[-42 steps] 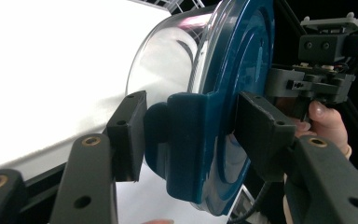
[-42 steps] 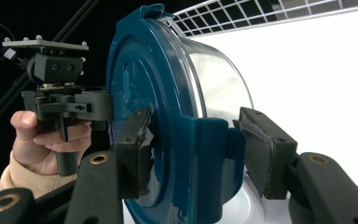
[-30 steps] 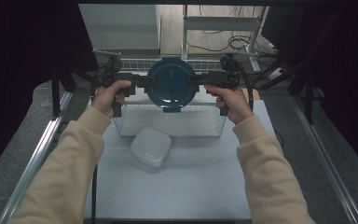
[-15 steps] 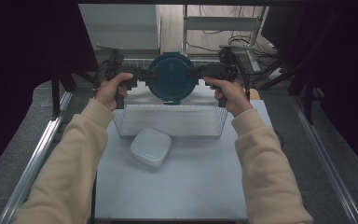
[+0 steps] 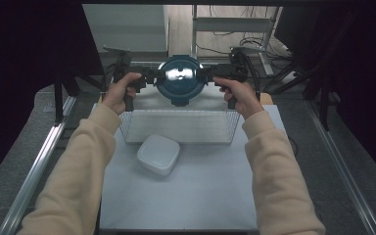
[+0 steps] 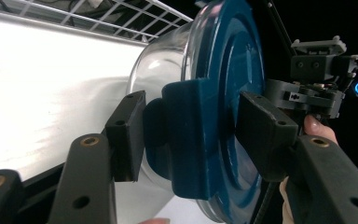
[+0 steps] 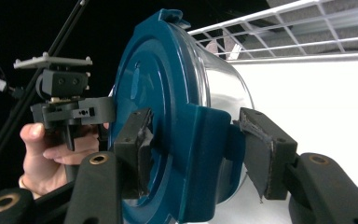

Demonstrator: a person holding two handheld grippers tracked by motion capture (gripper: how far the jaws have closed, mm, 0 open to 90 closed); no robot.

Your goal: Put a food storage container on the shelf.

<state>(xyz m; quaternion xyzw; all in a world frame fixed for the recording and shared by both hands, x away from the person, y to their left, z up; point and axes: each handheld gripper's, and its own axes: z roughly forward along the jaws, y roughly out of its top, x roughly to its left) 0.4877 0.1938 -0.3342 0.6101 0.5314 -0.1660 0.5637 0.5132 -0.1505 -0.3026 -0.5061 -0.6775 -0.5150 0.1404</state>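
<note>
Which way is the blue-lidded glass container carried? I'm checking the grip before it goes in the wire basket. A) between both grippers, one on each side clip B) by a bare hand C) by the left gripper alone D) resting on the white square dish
A: the left gripper and the right gripper each clamp a side clip of the blue-lidded glass container, held above the wire basket.

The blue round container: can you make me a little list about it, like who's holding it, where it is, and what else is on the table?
thing held: blue-lidded container, clear body, blue lid with side clasps
held by: left gripper and right gripper, one on each side clasp
grip: fingers pressed on the clasps from both sides
where: lifted above the far edge of the wire basket
lid: on, facing up toward the high view
also on table: white rounded-square dish, in front of the basket, untouched
table: white sheet
</note>
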